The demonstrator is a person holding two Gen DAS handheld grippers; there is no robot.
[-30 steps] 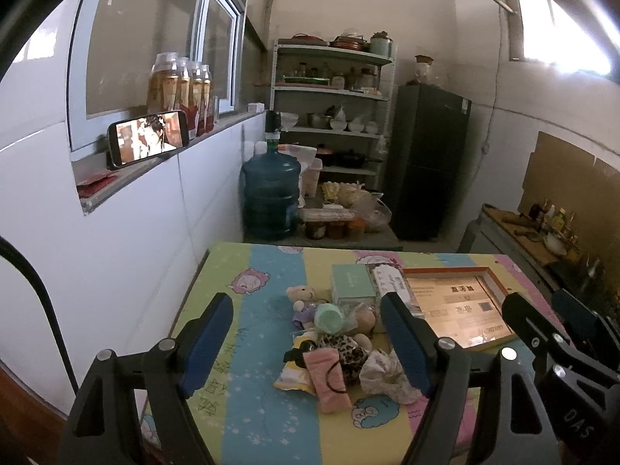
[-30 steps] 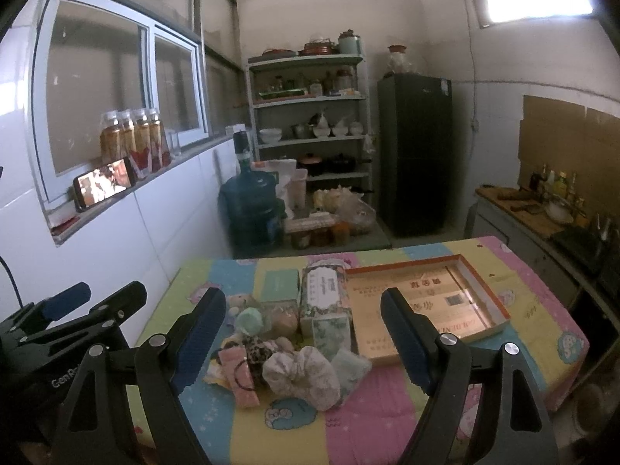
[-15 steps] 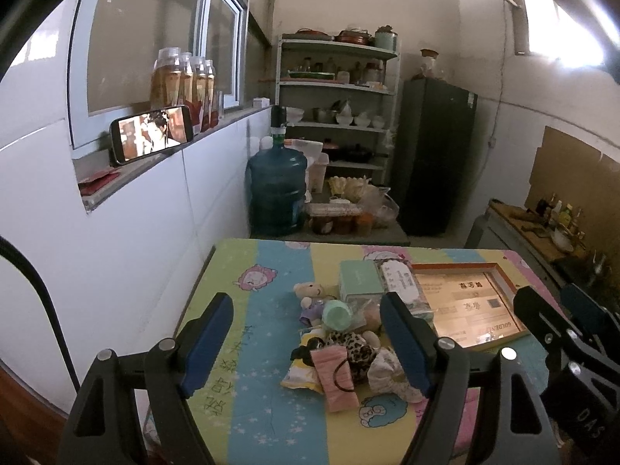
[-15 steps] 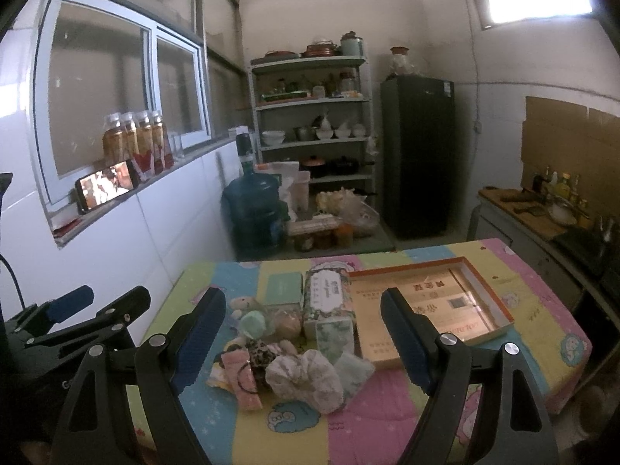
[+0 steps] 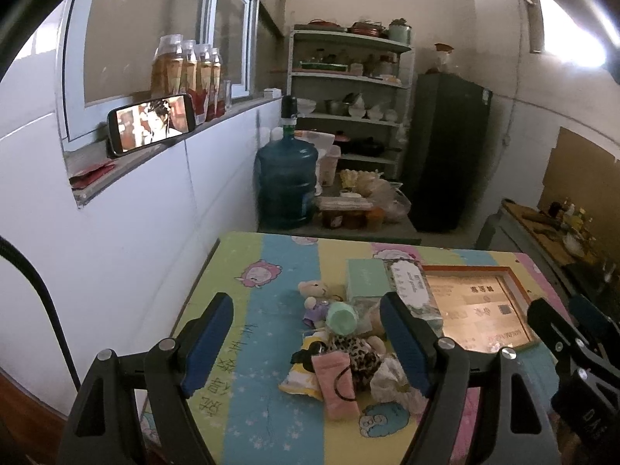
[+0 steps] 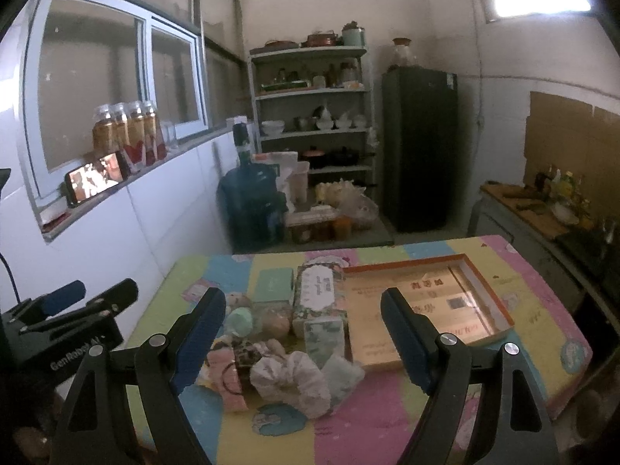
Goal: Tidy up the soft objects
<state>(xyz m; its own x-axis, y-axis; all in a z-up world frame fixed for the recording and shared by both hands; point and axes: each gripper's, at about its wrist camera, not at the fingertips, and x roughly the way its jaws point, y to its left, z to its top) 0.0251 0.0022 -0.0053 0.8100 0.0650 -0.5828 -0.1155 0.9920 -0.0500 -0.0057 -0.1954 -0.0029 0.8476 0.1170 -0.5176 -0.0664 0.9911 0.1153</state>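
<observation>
The table (image 6: 534, 271), under a striped cartoon cloth, is carrying everything. A shallow orange-rimmed box (image 6: 484, 290) is lying open toward its right edge. Beside it, toward the middle, the soft objects (image 6: 286, 372) are sitting in a loose heap: a white scrunchie (image 6: 288, 381), a pink pouch (image 5: 337, 387), a small plush bear (image 5: 314, 290). The left gripper (image 5: 306, 347) and right gripper (image 6: 302, 339) are hovering above the near edge, fingers spread wide, gripping nothing. This looks like the approach step; next, one gripper likely needs to descend onto a single item.
</observation>
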